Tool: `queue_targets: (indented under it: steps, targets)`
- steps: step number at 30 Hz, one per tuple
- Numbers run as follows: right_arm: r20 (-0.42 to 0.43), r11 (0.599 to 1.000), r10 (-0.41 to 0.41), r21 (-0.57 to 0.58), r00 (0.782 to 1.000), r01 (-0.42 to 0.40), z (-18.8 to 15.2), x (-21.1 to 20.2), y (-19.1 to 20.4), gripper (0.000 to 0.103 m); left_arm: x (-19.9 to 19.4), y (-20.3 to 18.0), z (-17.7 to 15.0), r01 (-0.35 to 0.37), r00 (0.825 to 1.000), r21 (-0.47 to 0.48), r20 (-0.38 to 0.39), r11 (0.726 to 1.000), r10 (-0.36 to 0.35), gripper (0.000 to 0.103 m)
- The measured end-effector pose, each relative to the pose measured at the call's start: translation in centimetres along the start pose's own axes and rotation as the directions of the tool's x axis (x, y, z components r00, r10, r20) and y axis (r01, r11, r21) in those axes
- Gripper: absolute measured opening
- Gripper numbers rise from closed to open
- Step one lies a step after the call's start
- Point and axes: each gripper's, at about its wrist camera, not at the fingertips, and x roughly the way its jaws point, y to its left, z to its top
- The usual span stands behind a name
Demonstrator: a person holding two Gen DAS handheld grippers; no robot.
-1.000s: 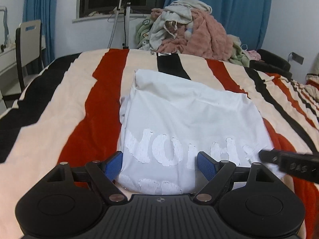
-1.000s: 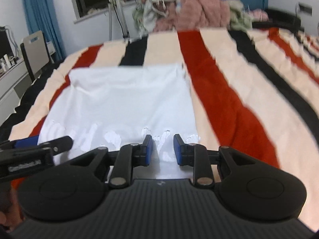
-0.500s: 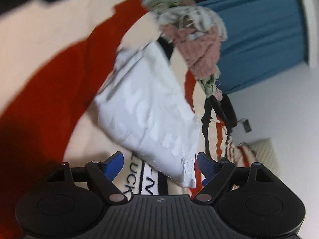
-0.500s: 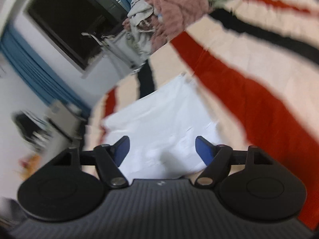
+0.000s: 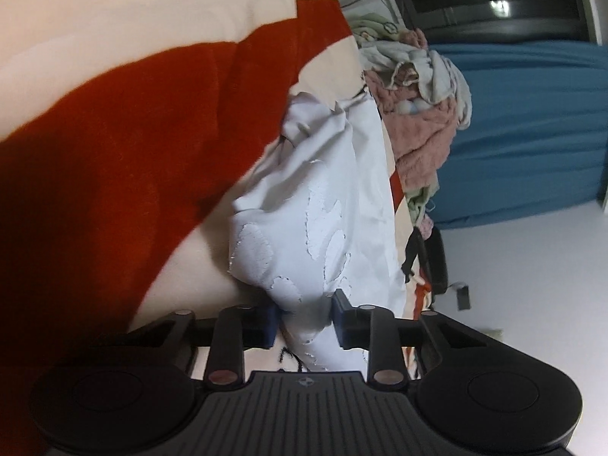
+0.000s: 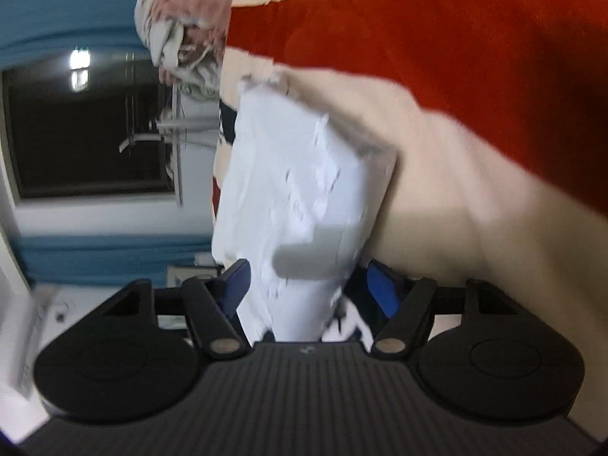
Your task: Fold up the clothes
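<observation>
Left wrist view, rolled sideways. Striped blanket [image 5: 152, 121], red and cream, fills the left. White t-shirt [image 5: 323, 205] lies on it at centre, long axis running from the gripper away toward the clothes pile [image 5: 421, 121]; the far end is crumpled. Stitched white letter shapes run along the shirt; none can be read from here. Blue curtain [image 5: 532, 133] at right. Left gripper [image 5: 306, 321]: narrow, blue pads pressed on the shirt's near edge.

Right wrist view, rolled the other way and blurred. Dark window [image 6: 87, 129] at left, the shirt [image 6: 300, 174] at centre, red and cream blanket [image 6: 475, 95] at right. The shirt's long axis again points from the gripper toward the pile [image 6: 186, 19]. Lettering is a smear. Right gripper [image 6: 309, 287]: wide, shirt fabric passing between the pads, no grip.

Versus 1.0 s ago: both cameras were level, the left gripper was wide and the right was narrow. Versus 0.5 s ago: left has gone from wide to clamped on the shirt.
</observation>
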Motion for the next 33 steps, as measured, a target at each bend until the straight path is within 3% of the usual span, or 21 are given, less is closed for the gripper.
queue_targets:
  steps: [3, 5, 8, 13, 16, 22, 27, 30, 33]
  targets:
    - [0.026, 0.999, -0.030, -0.036, 0.999, 0.031, -0.1, 0.3, 0.3, 0.054, -0.4, -0.1, -0.1, 0.017, 1.000, 0.006, 0.011, 1.000, -0.017, 0.021]
    - [0.053, 0.997, -0.049, -0.054, 0.997, 0.052, 0.2, 0.0, 0.4, 0.031, -0.7, -0.2, -0.2, 0.031, 0.999, 0.007, 0.017, 0.999, -0.031, 0.018]
    - [0.081, 0.993, -0.040, -0.110, 0.996, 0.049, 0.3, -1.1, 1.0, 0.019, -1.5, 0.0, -0.4, 0.051, 0.998, 0.001, 0.023, 0.999, -0.051, 0.017]
    - [0.107, 0.972, -0.003, -0.235, 0.994, 0.028, -0.6, -2.9, 3.0, 0.017, -3.0, -0.1, -0.4, 0.098, 0.995, -0.021, 0.031, 0.995, -0.098, 0.015]
    - [0.127, 0.968, 0.010, -0.250, 0.992, 0.022, -1.3, -4.8, 4.0, 0.016, -3.8, -1.1, -0.7, 0.128, 0.992, -0.014, 0.015, 0.992, -0.128, 0.014]
    - [0.192, 0.970, 0.054, -0.243, 0.980, -0.006, -0.7, -10.6, 8.2, 0.016, -4.7, -7.7, -1.3, 0.149, 0.984, 0.057, -0.110, 0.987, -0.143, 0.014]
    - [0.239, 0.976, 0.069, -0.217, 0.969, -0.016, 3.3, -14.6, 12.1, 0.017, -2.2, -15.7, -1.5, 0.153, 0.969, 0.159, -0.217, 0.975, -0.116, 0.014]
    - [0.254, 0.982, 0.052, -0.188, 0.966, -0.003, 7.1, -15.4, 13.7, 0.017, 1.5, -20.6, -1.6, 0.121, 0.968, 0.237, -0.245, 0.964, -0.061, 0.014]
    - [0.284, 0.986, 0.029, -0.163, 0.958, 0.019, 11.6, -15.0, 15.0, 0.017, 6.6, -25.6, -1.6, 0.110, 0.965, 0.340, -0.260, 0.934, -0.019, 0.013]
